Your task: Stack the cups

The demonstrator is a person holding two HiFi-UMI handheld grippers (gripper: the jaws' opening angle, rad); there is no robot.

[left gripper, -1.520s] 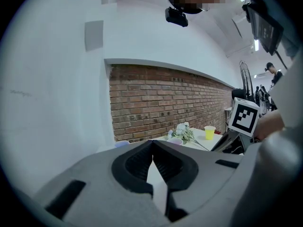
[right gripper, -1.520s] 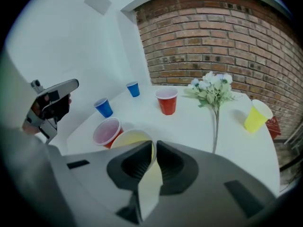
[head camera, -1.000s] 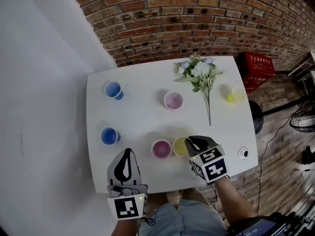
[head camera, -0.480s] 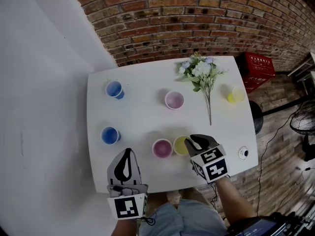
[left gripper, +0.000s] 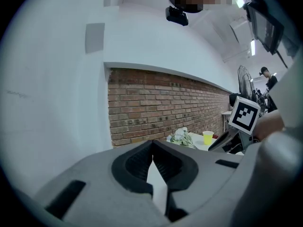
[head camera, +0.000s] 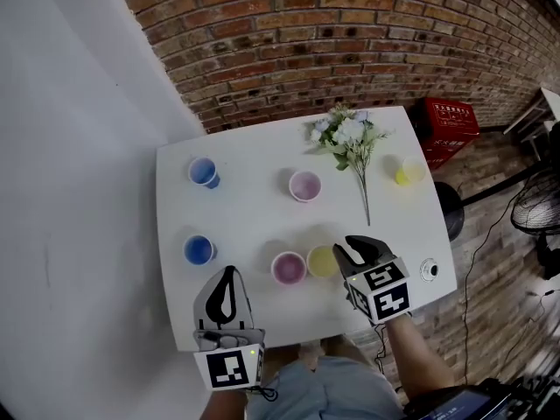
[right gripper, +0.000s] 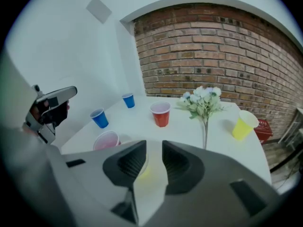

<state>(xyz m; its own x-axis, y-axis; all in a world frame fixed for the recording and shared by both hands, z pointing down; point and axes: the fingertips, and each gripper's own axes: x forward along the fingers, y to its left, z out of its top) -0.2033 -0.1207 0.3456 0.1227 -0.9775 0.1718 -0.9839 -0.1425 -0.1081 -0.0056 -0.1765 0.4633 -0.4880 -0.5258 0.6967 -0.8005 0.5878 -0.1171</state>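
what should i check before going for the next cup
1. right gripper off the near yellow cup: ok, jaws have just been opening and the pads are clear of it.
2. near yellow cup upright: ok.
3. far yellow cup unobstructed: ok, it stands apart from the flowers.
4. left gripper empty: ok, jaws together.
5. cups stacked: not ok, all six stand singly.

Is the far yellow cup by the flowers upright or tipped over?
Upright: the yellow cup stands on its narrow base, open mouth facing up.
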